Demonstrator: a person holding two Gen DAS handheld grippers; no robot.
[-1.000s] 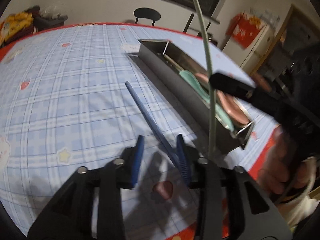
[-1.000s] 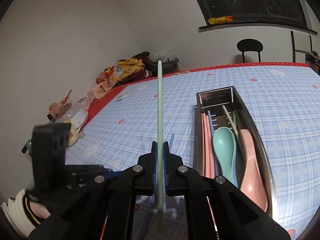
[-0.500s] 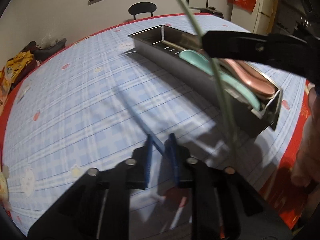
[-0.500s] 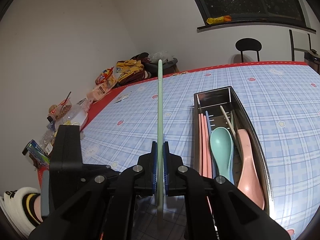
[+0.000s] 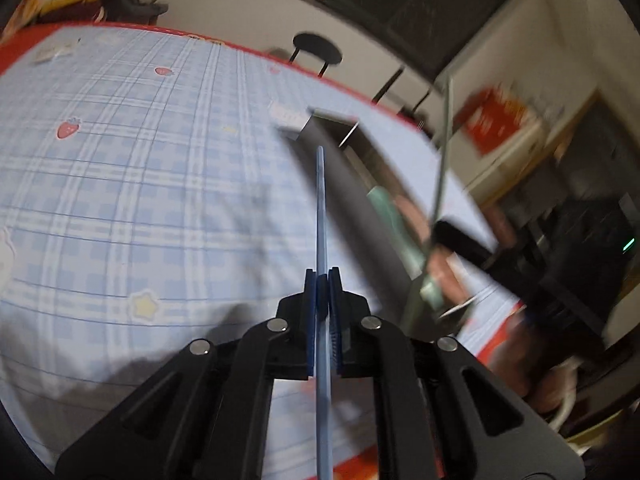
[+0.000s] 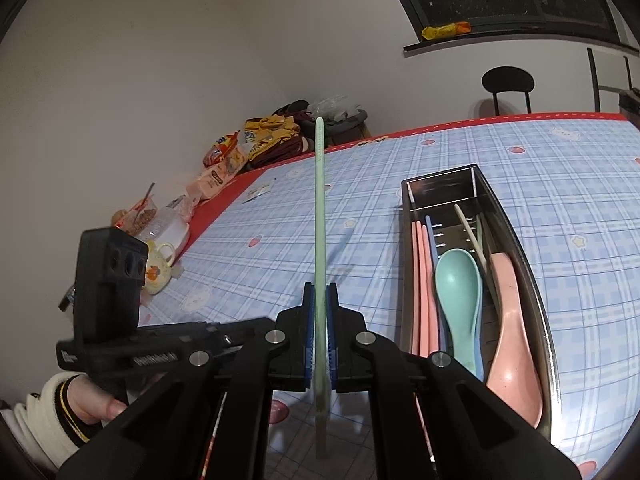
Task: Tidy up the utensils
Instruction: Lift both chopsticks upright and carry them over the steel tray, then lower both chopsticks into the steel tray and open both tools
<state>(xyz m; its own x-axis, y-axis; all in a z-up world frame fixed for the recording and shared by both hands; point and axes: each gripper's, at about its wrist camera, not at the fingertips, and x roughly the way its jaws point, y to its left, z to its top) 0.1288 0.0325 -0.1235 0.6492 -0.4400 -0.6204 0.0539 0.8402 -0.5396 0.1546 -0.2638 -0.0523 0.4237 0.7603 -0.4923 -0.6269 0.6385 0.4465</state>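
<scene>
My left gripper [image 5: 322, 276] is pinching a blue chopstick [image 5: 321, 208]. Its two pads are pressed tight on the stick, which points up toward twelve o'clock. My right gripper [image 6: 320, 292] is pinching a green chopstick [image 6: 319, 208] the same way, pads squeezed shut on it, and that stick also points to twelve o'clock.

The long metal tray [image 6: 536, 296] sits on the blue checked tablecloth [image 6: 580, 184], at about two o'clock from my right gripper. Inside it, along the left wall, lie pink chopsticks [image 6: 420, 280] with a blue one just beside them. A teal spoon [image 6: 458, 280] lies in the middle with its bowl facing up. A pink spoon [image 6: 514, 344] lies along the right wall. A pale chopstick [image 6: 470, 228] rests slanted at the far end, over the slotted floor.

From my left gripper the tray is blurry, at one o'clock, with the teal and pink spoons showing inside.

Snack bags [image 6: 228, 160] sit at the far table edge, at eleven o'clock.
</scene>
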